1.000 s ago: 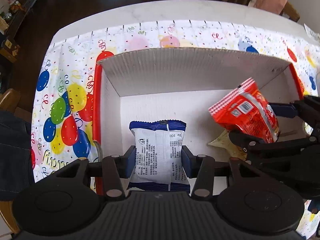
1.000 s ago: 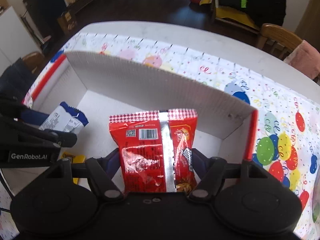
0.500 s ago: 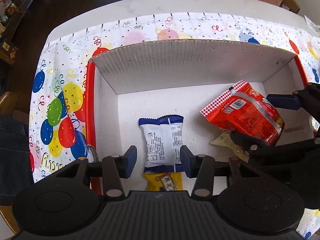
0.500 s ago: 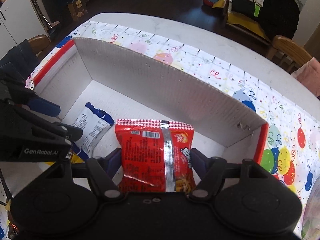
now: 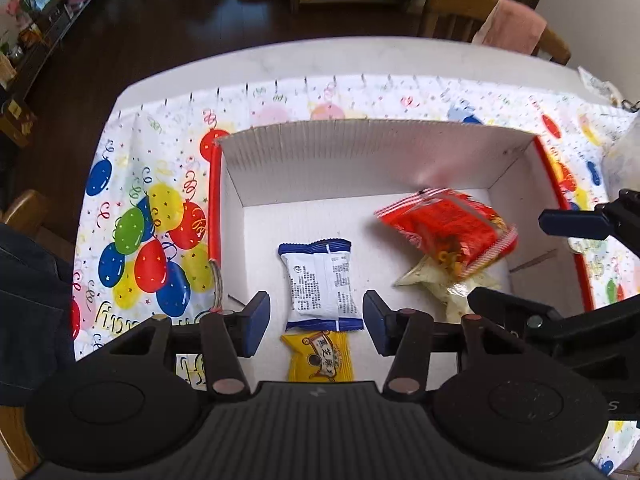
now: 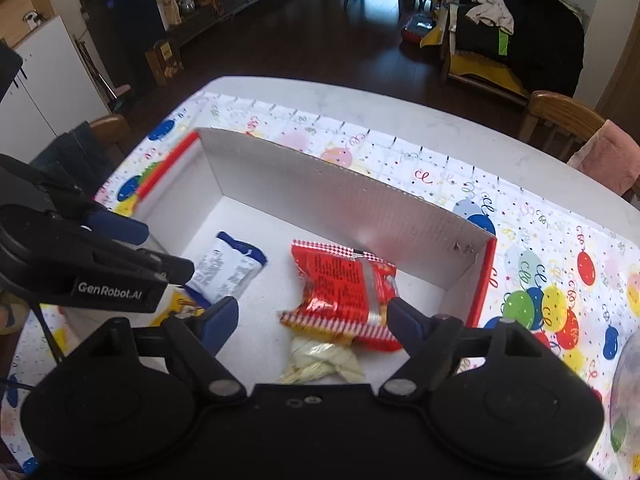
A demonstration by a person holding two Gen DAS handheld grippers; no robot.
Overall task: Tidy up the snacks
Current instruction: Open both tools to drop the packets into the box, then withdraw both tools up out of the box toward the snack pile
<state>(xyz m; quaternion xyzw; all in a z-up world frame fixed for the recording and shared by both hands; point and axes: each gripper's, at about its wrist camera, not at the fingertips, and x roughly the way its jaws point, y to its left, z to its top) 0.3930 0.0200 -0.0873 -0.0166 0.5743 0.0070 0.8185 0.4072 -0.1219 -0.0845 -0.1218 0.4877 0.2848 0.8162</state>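
We see the red snack bag [image 6: 344, 292] lying in the lower middle of the right wrist frame inside the white box [image 6: 340, 200], long axis running up the frame, between the right gripper [image 6: 312, 316], whose jaws have just been opening and now stand spread, gripping nothing.

Four snack packets, one box, two grippers.

In the single cardboard box [image 5: 360, 160] there were four packets: one white packet with blue ends [image 5: 322, 284], one yellow packet [image 5: 318, 358], one red packet [image 5: 448, 232] and one pale, see-through packet [image 5: 448, 284]. One balloon tablecloth [image 5: 160, 208] covered the one table [image 5: 320, 60]. Two grippers were counted, the left gripper [image 5: 316, 322] and the right gripper [image 6: 312, 320], each with two fingers. Behind the table two wooden chairs were seen, one of them [image 6: 560, 120] with one pink cloth [image 6: 608, 156] on it.
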